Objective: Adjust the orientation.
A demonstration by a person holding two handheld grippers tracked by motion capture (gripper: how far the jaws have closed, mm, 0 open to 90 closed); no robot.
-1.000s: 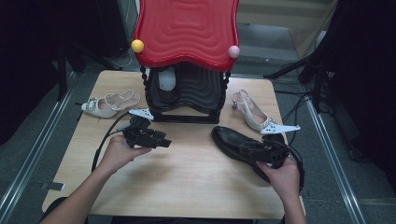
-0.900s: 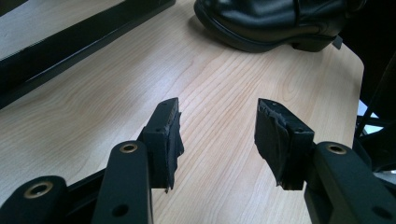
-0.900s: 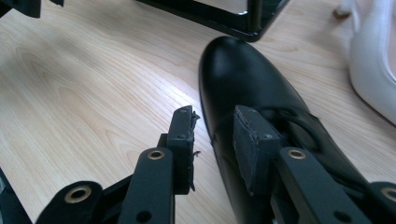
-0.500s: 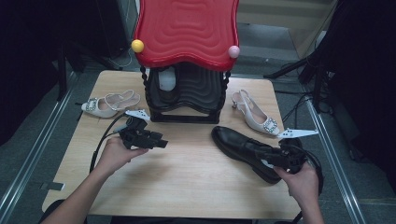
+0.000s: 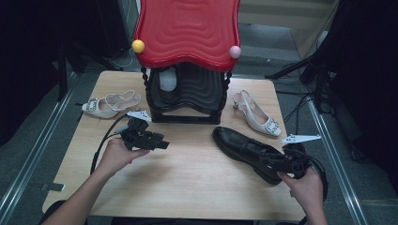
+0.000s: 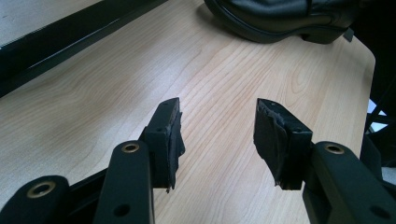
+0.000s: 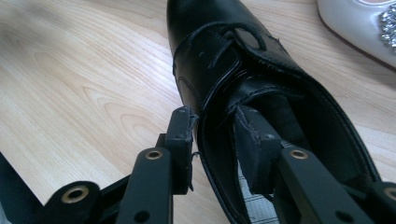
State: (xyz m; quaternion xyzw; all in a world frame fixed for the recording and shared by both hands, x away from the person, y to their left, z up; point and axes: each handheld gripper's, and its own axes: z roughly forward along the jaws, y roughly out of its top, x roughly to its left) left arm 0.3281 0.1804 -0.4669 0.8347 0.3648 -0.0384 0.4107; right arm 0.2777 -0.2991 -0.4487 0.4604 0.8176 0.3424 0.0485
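The black shoe (image 5: 253, 151) lies on its sole at the right of the wooden surface (image 5: 187, 187), in front of the red-topped rack (image 5: 187, 33), not yet lifted, so carrying and placing it is, by my reading, all left to do. The right claw (image 7: 215, 128) straddles the shoe's side wall at the opening – one jaw inside, one outside – and its jaws have just been opening, so I judge no firm grip. The left claw (image 6: 219, 126) hangs released and empty over bare wood, level, aimed at the shoe.
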